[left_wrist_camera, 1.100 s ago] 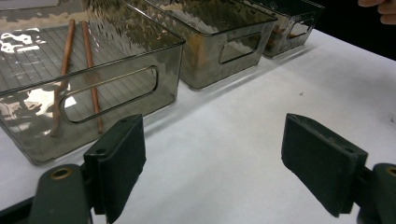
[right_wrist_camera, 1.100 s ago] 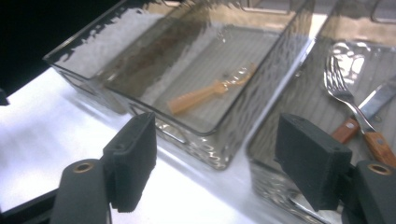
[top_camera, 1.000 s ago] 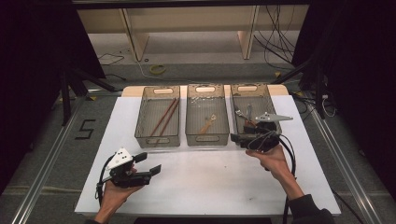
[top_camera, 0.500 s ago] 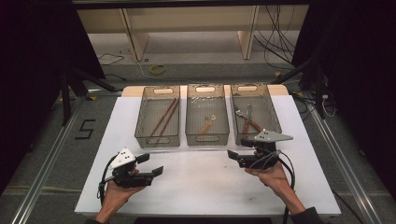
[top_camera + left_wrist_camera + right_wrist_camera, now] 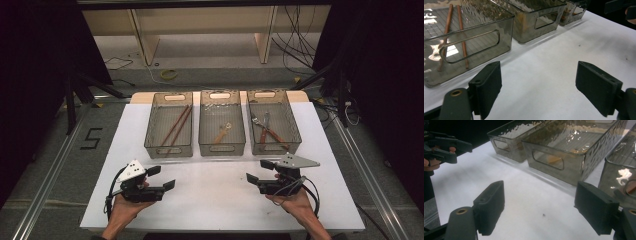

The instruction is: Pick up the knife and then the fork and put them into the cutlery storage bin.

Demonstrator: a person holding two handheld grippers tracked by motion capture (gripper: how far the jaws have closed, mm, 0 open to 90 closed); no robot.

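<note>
Now pliers [image 5: 269, 132] lengthwise in bin [image 5: 295, 125], handles nearward

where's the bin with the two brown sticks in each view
High view: the bin with the two brown sticks is leftmost of the three, at upper centre-left.
Left gripper view: it sits at upper left, nearest the camera, sticks visible through its wall.
Right gripper view: it is the farthest bin, at upper centre-left.
Shared landmark: the middle bin beside it, with its oval handle slot.
</note>
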